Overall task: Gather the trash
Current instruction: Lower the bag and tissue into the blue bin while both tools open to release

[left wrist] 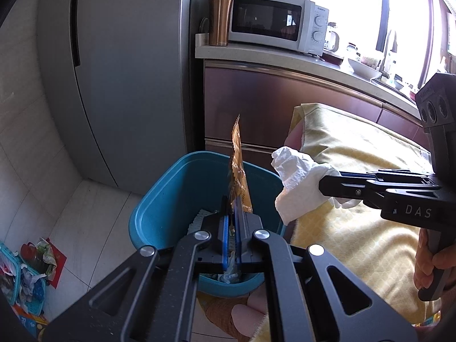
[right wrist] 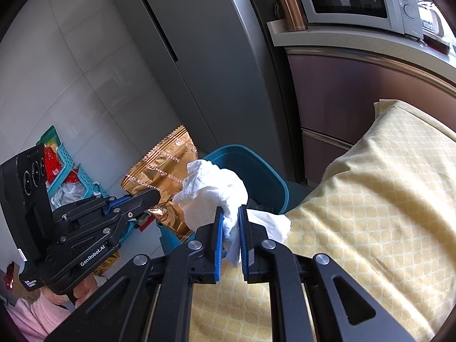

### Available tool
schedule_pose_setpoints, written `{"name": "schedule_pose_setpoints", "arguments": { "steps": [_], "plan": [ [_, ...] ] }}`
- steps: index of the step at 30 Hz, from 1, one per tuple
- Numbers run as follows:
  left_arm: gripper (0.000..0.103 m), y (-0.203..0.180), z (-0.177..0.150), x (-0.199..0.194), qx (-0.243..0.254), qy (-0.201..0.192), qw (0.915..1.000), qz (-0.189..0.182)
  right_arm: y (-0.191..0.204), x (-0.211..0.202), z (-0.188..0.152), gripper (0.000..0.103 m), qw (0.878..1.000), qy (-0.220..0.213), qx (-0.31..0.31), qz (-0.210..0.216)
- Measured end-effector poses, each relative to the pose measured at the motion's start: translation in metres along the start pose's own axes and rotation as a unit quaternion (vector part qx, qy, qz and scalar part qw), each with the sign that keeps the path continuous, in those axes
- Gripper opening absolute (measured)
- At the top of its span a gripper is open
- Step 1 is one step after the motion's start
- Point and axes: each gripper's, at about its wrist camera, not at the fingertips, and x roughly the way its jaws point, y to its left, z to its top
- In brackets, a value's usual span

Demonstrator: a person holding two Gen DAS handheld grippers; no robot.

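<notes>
Both pieces of trash are picked up and are now over or next to the blue bin [left wrist: 159, 199]. Dropping them in is what is left. Some bits lie at the bottom of the bin, maybe trash, but the view there is poor.

The left gripper [left wrist: 232, 219] has its fingers pressed tight on the bottom edge of a gold snack wrapper [left wrist: 238, 176], which stands up right above the bin.

The right gripper [right wrist: 230, 225] pinches a crumpled white tissue [right wrist: 211, 191] between its blue pads. The tissue hangs at the corner of the yellow tablecloth [right wrist: 370, 199], just beside the bin's rim.

Farther back stand a grey fridge [left wrist: 128, 71] and a white microwave [left wrist: 279, 22].
</notes>
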Motion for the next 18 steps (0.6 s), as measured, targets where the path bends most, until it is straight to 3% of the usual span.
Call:
{"name": "schedule_pose_setpoints", "arguments": {
  "steps": [18],
  "plan": [
    [0.004,0.006,-0.004,0.014,-0.009,0.012,0.9999,0.009,0.006,0.017,0.002,0.011,1.000,0.017,-0.009,-0.006]
  ]
}}
